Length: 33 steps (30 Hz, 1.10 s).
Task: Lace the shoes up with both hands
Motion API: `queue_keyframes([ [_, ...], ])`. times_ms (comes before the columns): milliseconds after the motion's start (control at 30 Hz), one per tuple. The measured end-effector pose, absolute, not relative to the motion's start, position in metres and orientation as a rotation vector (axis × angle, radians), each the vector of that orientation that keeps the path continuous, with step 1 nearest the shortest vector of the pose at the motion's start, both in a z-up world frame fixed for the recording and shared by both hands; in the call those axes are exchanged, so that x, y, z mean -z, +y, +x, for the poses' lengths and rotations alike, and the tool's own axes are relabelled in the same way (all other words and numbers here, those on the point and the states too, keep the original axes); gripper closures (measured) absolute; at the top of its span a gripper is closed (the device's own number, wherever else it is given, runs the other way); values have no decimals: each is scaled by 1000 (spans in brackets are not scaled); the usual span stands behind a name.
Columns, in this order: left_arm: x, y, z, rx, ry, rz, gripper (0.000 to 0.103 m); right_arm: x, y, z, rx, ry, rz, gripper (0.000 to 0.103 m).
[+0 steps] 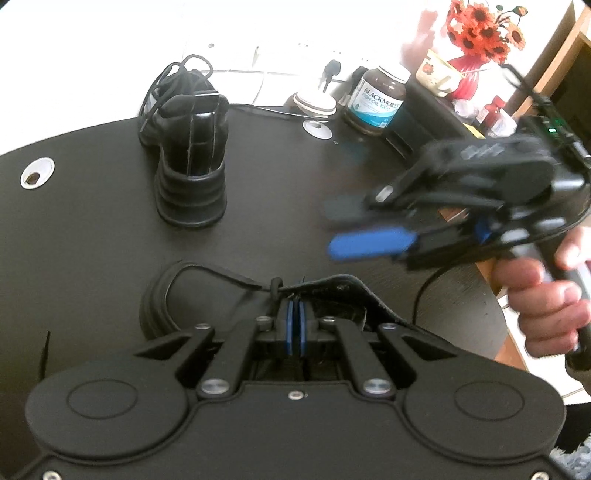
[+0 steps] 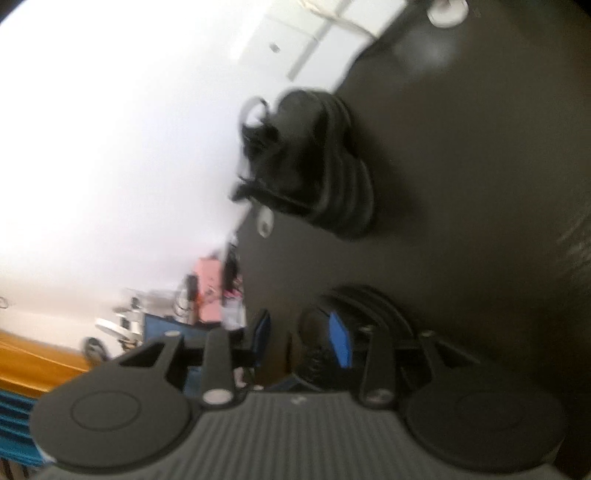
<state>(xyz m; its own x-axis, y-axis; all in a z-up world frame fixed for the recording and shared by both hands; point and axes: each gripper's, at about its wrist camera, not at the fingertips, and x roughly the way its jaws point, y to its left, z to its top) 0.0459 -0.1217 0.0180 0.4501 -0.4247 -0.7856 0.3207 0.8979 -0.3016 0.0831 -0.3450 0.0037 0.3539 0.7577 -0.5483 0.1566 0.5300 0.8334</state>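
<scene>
A black shoe lies on the dark table just in front of my left gripper. The left gripper's blue pads are pressed together at the shoe's eyelet edge, shut on the black lace, which loops out to the left. A second black shoe stands further back, heel toward me, laces tied. My right gripper hovers open and empty above the table to the right, held by a hand. In the blurred, tilted right wrist view the right gripper is open over the near shoe; the far shoe lies beyond.
The dark round table has metal grommets. At the back right stand a Blackmores bottle, a small jar, keys, a cup and red flowers. A cable runs off the right edge.
</scene>
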Motion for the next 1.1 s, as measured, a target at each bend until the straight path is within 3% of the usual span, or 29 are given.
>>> queue_keyframes([
  [200, -17, -123, 45, 460, 1001, -107, 100, 16, -332, 80, -434, 1224, 999, 79],
  [267, -17, -124, 45, 458, 999, -99, 100, 15, -329, 80, -446, 1221, 994, 89],
  [333, -17, -125, 45, 458, 999, -97, 100, 11, -323, 80, -458, 1210, 944, 91],
  [400, -17, -125, 45, 457, 998, -96, 100, 8, -320, 78, -452, 1200, 900, 100],
  [633, -43, -106, 32, 463, 956, -108, 94, -7, -339, 74, -374, 1064, 886, 100],
  [700, -53, -85, 28, 433, 920, -146, 86, -12, -352, 74, -339, 1009, 891, 100],
  [767, -60, -66, 24, 390, 890, -165, 70, -17, -369, 75, -300, 959, 906, 100],
  [1100, -31, -60, 12, 337, 967, -185, 69, -30, -443, 75, -77, 811, 901, 100],
])
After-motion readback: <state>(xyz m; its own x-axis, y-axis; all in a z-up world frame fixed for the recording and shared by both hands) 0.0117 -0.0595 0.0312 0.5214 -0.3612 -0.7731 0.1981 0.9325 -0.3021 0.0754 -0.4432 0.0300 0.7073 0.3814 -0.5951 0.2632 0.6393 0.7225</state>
